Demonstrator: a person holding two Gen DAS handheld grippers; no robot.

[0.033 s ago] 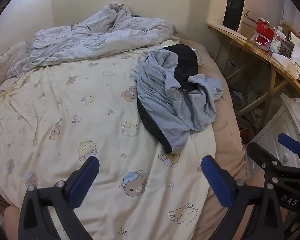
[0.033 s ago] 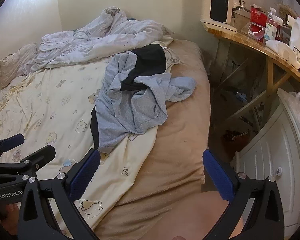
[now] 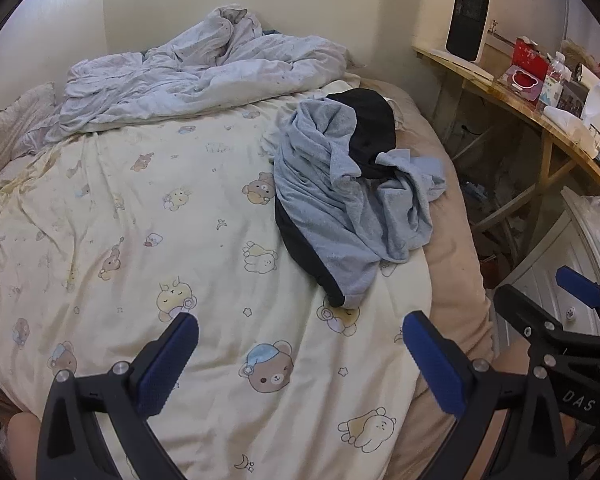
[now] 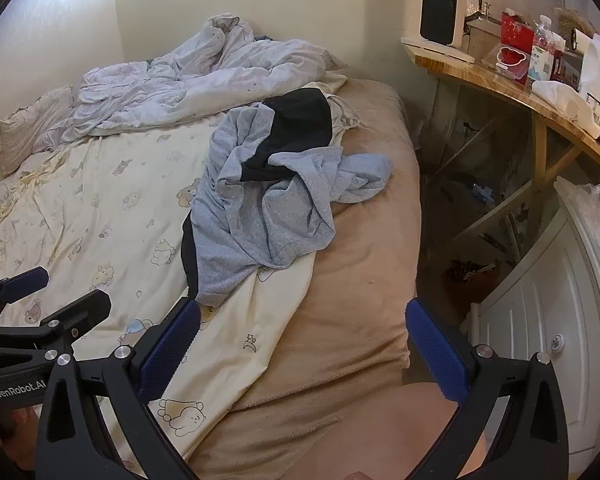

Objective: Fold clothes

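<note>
A crumpled grey-blue garment with black panels (image 3: 340, 200) lies in a heap on the right half of the bed, on the cream bear-print cover (image 3: 140, 240). My left gripper (image 3: 299, 320) hovers open over the cover's near part, short of the garment's lower hem, with nothing between its blue pads. In the right wrist view the garment (image 4: 260, 208) is ahead and slightly left. My right gripper (image 4: 303, 307) is open and empty above the cover's edge and the tan blanket (image 4: 360, 260). Each gripper shows in the other's view: the right gripper (image 3: 540, 286) and the left gripper (image 4: 72, 286).
A rumpled pale duvet (image 3: 204, 72) is piled at the head of the bed beside a pillow (image 3: 12, 128). Right of the bed stand a wooden desk (image 4: 500, 84) cluttered with bottles and boxes, and a white cabinet (image 4: 540, 320). A person's knee (image 4: 420, 432) shows at the bottom.
</note>
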